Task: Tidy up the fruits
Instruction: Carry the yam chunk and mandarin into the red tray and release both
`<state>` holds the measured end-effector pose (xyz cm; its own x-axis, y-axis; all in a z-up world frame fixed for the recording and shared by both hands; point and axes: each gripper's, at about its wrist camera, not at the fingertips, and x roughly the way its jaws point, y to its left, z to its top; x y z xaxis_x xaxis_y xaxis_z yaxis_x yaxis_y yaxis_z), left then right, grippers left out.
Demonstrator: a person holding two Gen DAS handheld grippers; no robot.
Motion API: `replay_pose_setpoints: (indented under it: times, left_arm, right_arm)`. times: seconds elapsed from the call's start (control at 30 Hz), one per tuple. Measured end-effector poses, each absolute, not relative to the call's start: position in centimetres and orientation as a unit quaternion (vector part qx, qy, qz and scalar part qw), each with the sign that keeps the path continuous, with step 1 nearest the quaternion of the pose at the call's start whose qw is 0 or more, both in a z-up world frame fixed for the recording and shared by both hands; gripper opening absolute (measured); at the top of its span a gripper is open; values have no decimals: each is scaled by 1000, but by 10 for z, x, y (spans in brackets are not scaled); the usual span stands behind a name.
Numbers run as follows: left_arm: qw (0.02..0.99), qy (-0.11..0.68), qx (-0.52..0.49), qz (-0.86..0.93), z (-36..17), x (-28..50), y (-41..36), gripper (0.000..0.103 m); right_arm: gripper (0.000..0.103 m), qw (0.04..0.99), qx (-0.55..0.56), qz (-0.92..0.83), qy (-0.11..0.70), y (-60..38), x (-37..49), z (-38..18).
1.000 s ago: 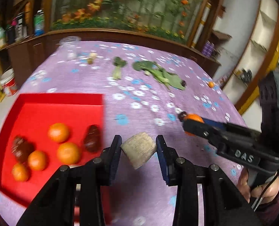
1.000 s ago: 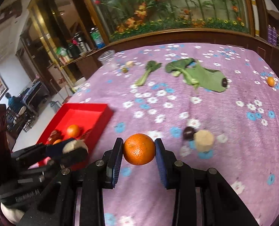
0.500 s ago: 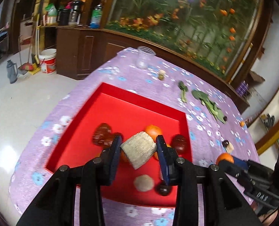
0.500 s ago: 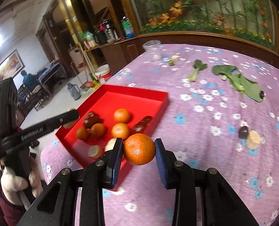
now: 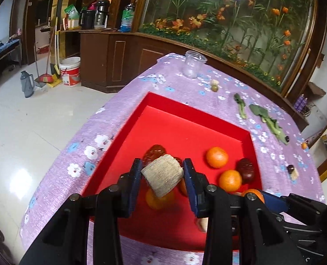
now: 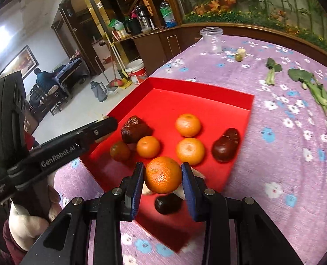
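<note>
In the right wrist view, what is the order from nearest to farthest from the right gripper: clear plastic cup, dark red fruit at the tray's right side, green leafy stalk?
1. dark red fruit, in the red tray, nearest the right gripper.
2. green leafy stalk, mid-table, right.
3. clear plastic cup, far edge.

My fingers (image 6: 139,183) look like matt blue rubbery pads on black plastic with shiny metal screws. The orange (image 6: 163,175) has a pebbly, slightly glossy peel; the tan chunk (image 5: 162,177) is rough and fibrous. Red tray (image 5: 185,119) is smooth and matt, the counter (image 6: 284,145) wears fuzzy purple cloth, and the floor (image 5: 20,121) is glossy tile.
</note>
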<state>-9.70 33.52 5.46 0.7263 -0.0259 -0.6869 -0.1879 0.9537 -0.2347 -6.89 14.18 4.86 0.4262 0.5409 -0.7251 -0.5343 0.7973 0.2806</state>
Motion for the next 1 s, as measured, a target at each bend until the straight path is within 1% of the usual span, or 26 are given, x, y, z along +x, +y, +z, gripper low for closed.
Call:
replay_pose_setpoints:
  times: [0.53, 0.63, 0.7, 0.77, 0.83, 0.9, 1.0]
  left_arm:
    - [919, 368, -129, 48, 53, -93, 335, 37]
    - [920, 368, -129, 50, 53, -93, 335, 44]
    - [920, 366, -131, 51, 54, -94, 334, 58]
    - [921, 363, -127, 54, 57, -94, 333, 61]
    - [922, 363, -127, 55, 58, -94, 332, 62]
    - [922, 362, -127, 57, 60, -95, 331, 66]
    - [924, 357, -123, 61, 65, -98, 329, 67]
  right_arm:
    - [38, 843, -17, 315, 435, 165, -58, 37]
    - [39, 844, -16, 315, 433, 164, -58, 37]
    - [39, 845, -15, 316, 432, 164, -58, 38]
    - [40, 847, -14, 316, 427, 163, -59, 40]
    - [45, 850, -14, 314, 422, 162, -60, 43]
    - [50, 852, -11, 313, 420, 160, -61, 44]
    - [50, 853, -7, 314, 418, 157, -63, 47]
